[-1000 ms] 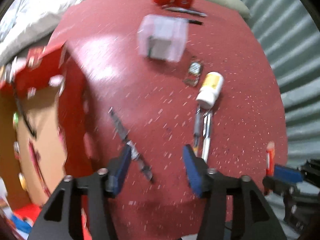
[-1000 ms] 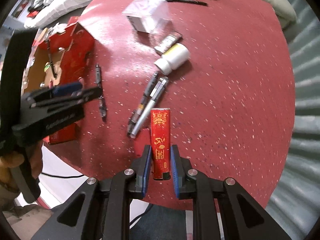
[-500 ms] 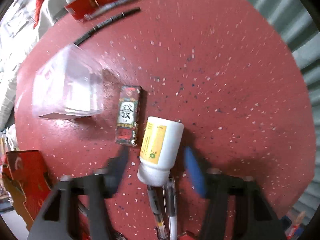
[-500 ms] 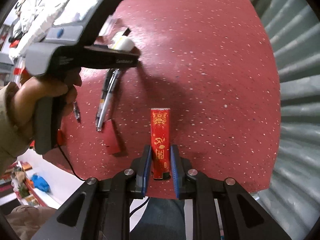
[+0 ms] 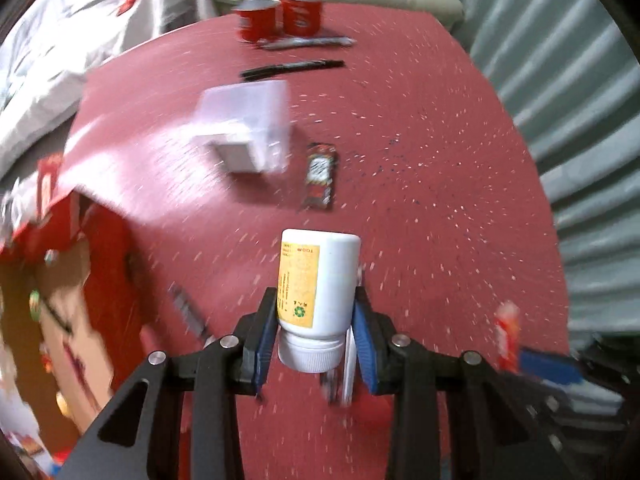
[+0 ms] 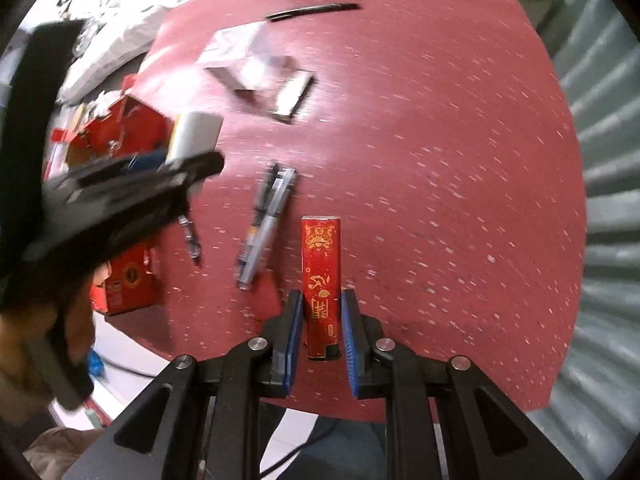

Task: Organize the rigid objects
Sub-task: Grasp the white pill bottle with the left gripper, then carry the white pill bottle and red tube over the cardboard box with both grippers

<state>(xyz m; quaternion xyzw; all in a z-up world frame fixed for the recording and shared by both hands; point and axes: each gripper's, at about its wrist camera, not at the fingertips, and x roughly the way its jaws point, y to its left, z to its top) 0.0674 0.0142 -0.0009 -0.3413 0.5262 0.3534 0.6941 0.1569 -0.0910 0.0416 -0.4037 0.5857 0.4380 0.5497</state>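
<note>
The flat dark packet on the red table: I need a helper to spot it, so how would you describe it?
On the red table, find the clear plastic box near the middle. The flat dark packet lies right beside it, the only flat rectangle there with a white label.

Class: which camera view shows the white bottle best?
The left wrist view: the white bottle fills the centre, label readable, between the left gripper fingers. The right wrist view shows it small and blurred at left.
</note>
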